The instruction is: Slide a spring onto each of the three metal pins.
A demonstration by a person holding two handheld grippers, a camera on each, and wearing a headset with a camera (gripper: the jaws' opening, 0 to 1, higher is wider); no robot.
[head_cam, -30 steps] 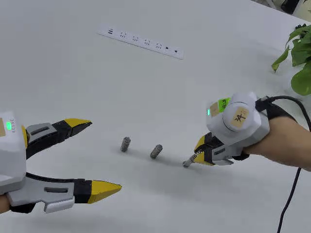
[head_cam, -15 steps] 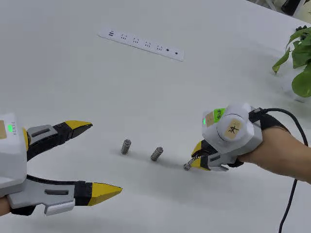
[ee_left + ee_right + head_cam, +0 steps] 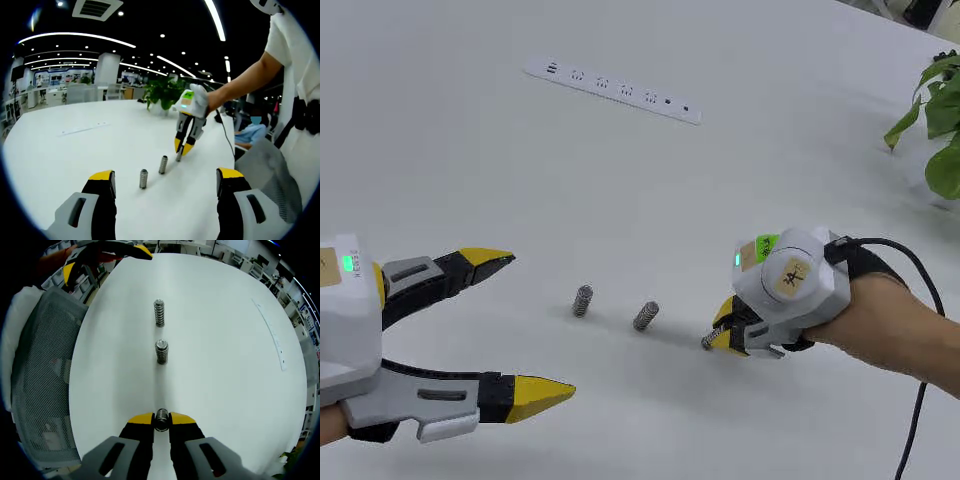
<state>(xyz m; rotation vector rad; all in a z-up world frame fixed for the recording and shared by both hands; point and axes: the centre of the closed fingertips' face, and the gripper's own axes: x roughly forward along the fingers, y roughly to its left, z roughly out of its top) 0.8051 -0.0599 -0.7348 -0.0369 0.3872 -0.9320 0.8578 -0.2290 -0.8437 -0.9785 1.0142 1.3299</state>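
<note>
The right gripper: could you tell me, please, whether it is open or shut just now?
Shut: in its own view, the right gripper presses its two yellow tips against either side of a spring.

Spring-sleeved pins: 3, namely left pin (image 3: 582, 300), middle pin (image 3: 645, 316), right pin (image 3: 709, 340). Power strip (image 3: 613, 90), far: 1. Plant (image 3: 938, 110), far right: 1.

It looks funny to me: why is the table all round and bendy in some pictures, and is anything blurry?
Left gripper view: the fisheye lens curves the table edge and ceiling lights. Right gripper view: same bulge, yet the spring in the right tongs looks sharp. Head view: the power strip looks straight, light is soft, shadows faint.
</note>
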